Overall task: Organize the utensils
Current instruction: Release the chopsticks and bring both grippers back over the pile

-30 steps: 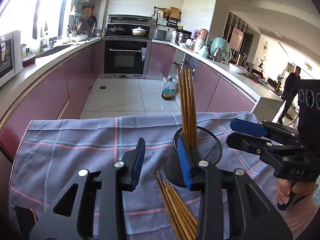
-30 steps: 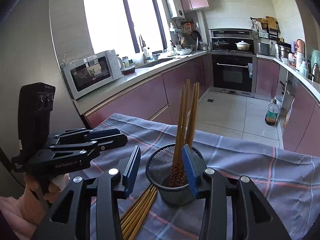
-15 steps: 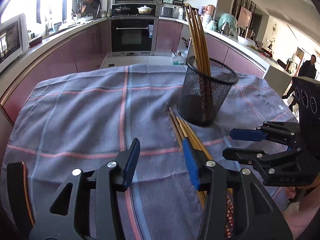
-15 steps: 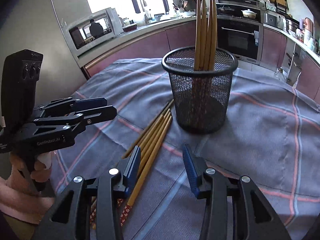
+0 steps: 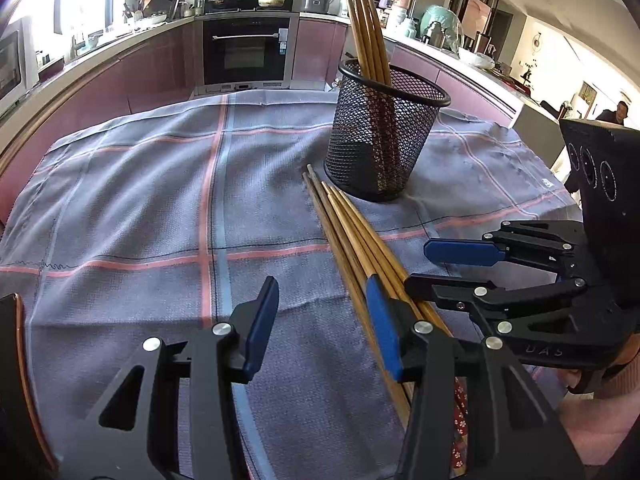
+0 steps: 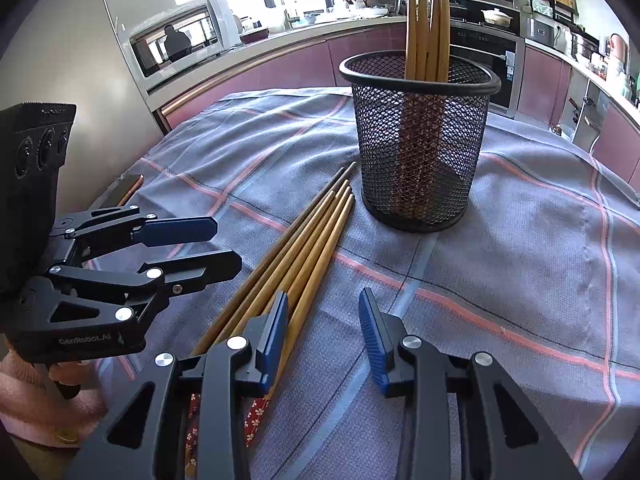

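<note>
A black mesh cup (image 5: 386, 132) (image 6: 420, 144) stands upright on the cloth with several wooden chopsticks (image 5: 366, 24) (image 6: 426, 20) in it. Several more wooden chopsticks (image 5: 352, 232) (image 6: 296, 252) lie side by side on the cloth beside the cup. My left gripper (image 5: 324, 324) is open and empty, low over the cloth, its right finger over the lying chopsticks. My right gripper (image 6: 324, 336) is open and empty, its left finger over the same chopsticks. Each gripper also shows in the other's view: the left one (image 6: 224, 246) and the right one (image 5: 416, 264).
A grey-blue checked cloth (image 5: 160, 200) (image 6: 540, 240) covers the table. A dark flat object with a copper edge (image 6: 126, 190) lies at the table's left edge. Kitchen counters, an oven and a microwave stand behind.
Both grippers have pulled back from the mesh cup and dropped low over the lying chopsticks. Both stay open and empty.
</note>
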Action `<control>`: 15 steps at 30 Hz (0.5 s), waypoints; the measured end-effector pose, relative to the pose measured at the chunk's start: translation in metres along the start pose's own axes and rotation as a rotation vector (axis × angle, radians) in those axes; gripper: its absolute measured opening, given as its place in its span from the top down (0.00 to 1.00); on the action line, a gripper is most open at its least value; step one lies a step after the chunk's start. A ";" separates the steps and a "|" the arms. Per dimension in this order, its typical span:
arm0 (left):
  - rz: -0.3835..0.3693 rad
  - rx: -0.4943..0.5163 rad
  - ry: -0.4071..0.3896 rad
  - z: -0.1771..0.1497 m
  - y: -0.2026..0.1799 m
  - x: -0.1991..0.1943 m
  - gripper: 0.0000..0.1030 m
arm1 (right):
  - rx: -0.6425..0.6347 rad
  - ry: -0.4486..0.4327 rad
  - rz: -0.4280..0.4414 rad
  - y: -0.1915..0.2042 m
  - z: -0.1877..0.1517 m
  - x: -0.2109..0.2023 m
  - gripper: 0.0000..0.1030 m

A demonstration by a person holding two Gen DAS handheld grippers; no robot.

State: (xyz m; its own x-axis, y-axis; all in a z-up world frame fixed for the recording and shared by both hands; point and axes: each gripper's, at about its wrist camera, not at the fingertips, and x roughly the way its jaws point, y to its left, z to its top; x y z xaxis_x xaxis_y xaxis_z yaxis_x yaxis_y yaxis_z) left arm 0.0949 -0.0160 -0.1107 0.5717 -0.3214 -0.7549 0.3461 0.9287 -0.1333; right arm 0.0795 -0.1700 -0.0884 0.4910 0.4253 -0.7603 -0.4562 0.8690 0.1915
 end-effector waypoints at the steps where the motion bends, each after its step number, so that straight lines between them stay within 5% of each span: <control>1: -0.002 0.001 0.004 0.000 -0.001 0.001 0.56 | 0.001 -0.001 -0.001 0.000 0.000 0.000 0.67; 15: -0.012 -0.002 0.038 -0.002 -0.002 0.015 0.57 | -0.005 0.006 -0.045 -0.001 0.000 0.004 0.75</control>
State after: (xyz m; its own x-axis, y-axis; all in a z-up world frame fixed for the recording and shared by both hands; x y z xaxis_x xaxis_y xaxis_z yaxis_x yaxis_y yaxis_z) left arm 0.1013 -0.0221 -0.1226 0.5388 -0.3252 -0.7771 0.3509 0.9253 -0.1439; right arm 0.0816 -0.1691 -0.0913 0.5066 0.3840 -0.7719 -0.4375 0.8860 0.1536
